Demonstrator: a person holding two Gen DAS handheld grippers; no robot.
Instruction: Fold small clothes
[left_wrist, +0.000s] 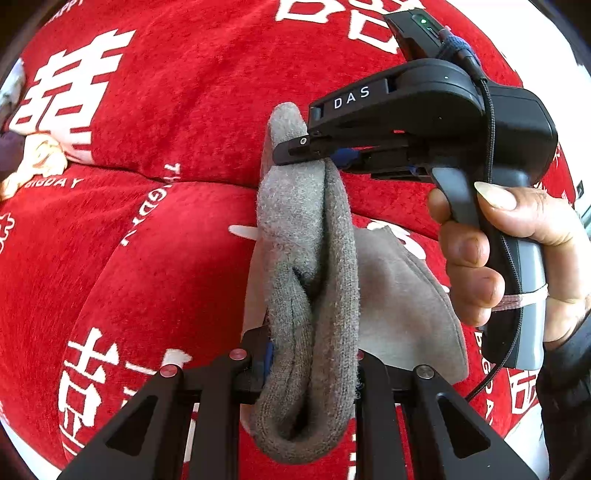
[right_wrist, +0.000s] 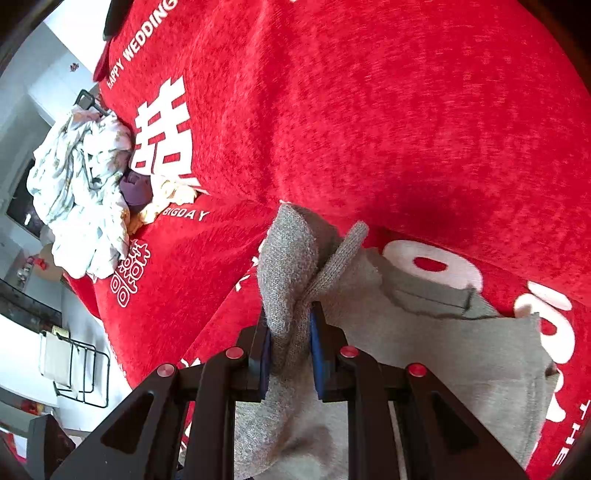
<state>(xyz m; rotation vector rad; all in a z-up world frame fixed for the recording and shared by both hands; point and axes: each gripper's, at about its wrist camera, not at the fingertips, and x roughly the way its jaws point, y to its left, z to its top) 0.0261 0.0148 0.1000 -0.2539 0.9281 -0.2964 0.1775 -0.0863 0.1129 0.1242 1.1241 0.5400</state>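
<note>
- Nearest, left wrist view: the left gripper (left_wrist: 308, 365) has its jaws drawn nearly together on a bunched end of a grey sock (left_wrist: 310, 280). The pads press the knit from both sides, and a thick roll of it bulges below them.
- Same view, just beyond: the sock runs away from the left gripper to the right gripper (left_wrist: 299, 149), whose narrow tips pinch its far end. One person's hand (left_wrist: 509, 243) holds that gripper's handle.
- Right wrist view, nearest: the right gripper (right_wrist: 291, 354) is likewise almost closed, its blue pads (right_wrist: 316, 354) clamping a gathered fold of the grey sock (right_wrist: 291, 266). A cuff-like flap stands up past the pads.
- Position of the work: the sock is held between the two grippers, clear of the surface for most of its length, above a red cover (left_wrist: 166, 229) printed with white characters.
- Under and just beside the sock lies a second grey garment (right_wrist: 443, 332), flat on the red cover. Whether it is already folded cannot be told.
- Farther off, at the edge of the red cover: a heap of pale printed laundry (right_wrist: 81, 192), crumpled, with a dark purple item (right_wrist: 136, 192) against it.
- Far background: a wire rack (right_wrist: 81, 369) stands on the floor.
- Progress, as judged: the sock is gripped at both ends but not yet doubled over or laid down. The heap remains unfolded, so most of the task appears outstanding.
- Count: two grippers, one visible hand, one held sock, one flat grey garment, one heap of unsorted items, one rack.
</note>
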